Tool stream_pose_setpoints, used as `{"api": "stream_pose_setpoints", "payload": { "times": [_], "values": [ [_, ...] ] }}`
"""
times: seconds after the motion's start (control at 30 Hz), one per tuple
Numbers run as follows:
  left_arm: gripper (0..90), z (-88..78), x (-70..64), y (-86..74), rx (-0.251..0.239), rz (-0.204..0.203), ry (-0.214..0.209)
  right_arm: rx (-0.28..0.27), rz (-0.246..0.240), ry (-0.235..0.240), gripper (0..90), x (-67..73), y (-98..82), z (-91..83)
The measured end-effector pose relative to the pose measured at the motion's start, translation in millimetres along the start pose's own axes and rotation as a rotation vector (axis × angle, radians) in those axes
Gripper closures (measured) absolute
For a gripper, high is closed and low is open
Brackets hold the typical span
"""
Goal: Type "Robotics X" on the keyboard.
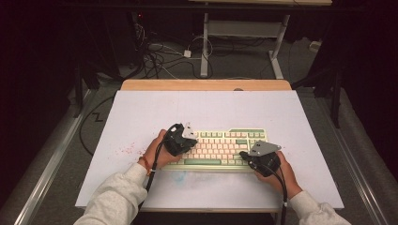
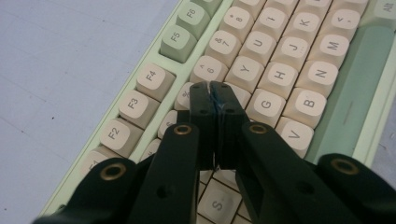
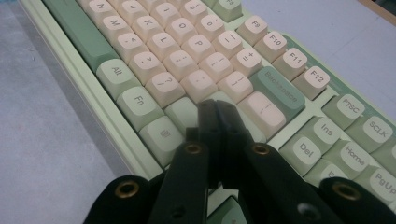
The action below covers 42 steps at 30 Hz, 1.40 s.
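A pale green keyboard (image 1: 220, 147) with cream and green keys lies near the front of the white table top (image 1: 206, 108). My left gripper (image 1: 191, 142) is over the keyboard's left end, held by a hand in a light sleeve. In the left gripper view the left gripper (image 2: 215, 91) is shut with nothing between its pads, and its tips are over the keys (image 2: 280, 70) beside the 6 and T. My right gripper (image 1: 245, 155) is at the keyboard's right front. In the right gripper view the right gripper (image 3: 215, 106) is shut and empty, and its tips are over the keys (image 3: 187, 46) below Backspace.
A wooden strip (image 1: 206, 85) edges the table's far side. Red specks (image 1: 124, 150) mark the sheet left of the keyboard. Beyond the table stand another table's legs (image 1: 204, 47) and loose cables (image 1: 159, 56) on the floor. Black cables trail from both grippers toward the front edge.
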<state>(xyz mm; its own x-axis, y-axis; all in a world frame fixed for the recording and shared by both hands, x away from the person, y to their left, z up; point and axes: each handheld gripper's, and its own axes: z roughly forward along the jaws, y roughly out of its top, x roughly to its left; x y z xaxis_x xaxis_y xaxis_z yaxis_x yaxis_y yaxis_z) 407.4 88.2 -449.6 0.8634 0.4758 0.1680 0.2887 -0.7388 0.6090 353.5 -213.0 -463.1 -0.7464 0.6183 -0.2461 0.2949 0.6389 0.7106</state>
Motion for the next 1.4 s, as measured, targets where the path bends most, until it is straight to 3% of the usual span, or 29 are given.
{"api": "stream_pose_setpoints", "payload": {
  "times": [0.53, 0.77, 0.97, 1.17, 1.2, 1.27, 1.4],
  "values": [
    [86.0, 0.2, -4.0, 1.2, 0.009, 0.017, 0.008, 0.003, -0.002, -0.004, 90.0, 0.5, 0.2, -0.2],
    [87.0, 3.4, -7.3, 2.0, 0.034, 0.040, 0.032, 0.005, -0.001, -0.007, 90.0, 0.8, 0.4, -0.2],
    [85.7, -6.8, -7.5, 2.3, -0.012, 0.045, 0.045, 0.006, -0.001, -0.003, 90.0, 0.5, 1.5, -1.5],
    [81.8, -25.4, -8.3, -3.3, -0.099, 0.048, 0.064, -0.019, -0.005, -0.004, 90.0, 2.8, 4.1, -8.1],
    [78.5, -28.0, -9.3, -4.6, -0.108, 0.053, 0.084, -0.022, -0.011, -0.004, 90.0, 3.3, 4.7, -9.0],
    [76.3, -33.6, -10.7, -8.7, -0.137, 0.055, 0.077, -0.030, -0.009, -0.004, 90.0, 4.1, 5.7, -11.0],
    [65.2, -43.7, -12.7, -18.2, -0.167, 0.069, 0.105, -0.046, -0.009, -0.002, 90.0, 4.3, 7.9, -15.4]
  ]
}}
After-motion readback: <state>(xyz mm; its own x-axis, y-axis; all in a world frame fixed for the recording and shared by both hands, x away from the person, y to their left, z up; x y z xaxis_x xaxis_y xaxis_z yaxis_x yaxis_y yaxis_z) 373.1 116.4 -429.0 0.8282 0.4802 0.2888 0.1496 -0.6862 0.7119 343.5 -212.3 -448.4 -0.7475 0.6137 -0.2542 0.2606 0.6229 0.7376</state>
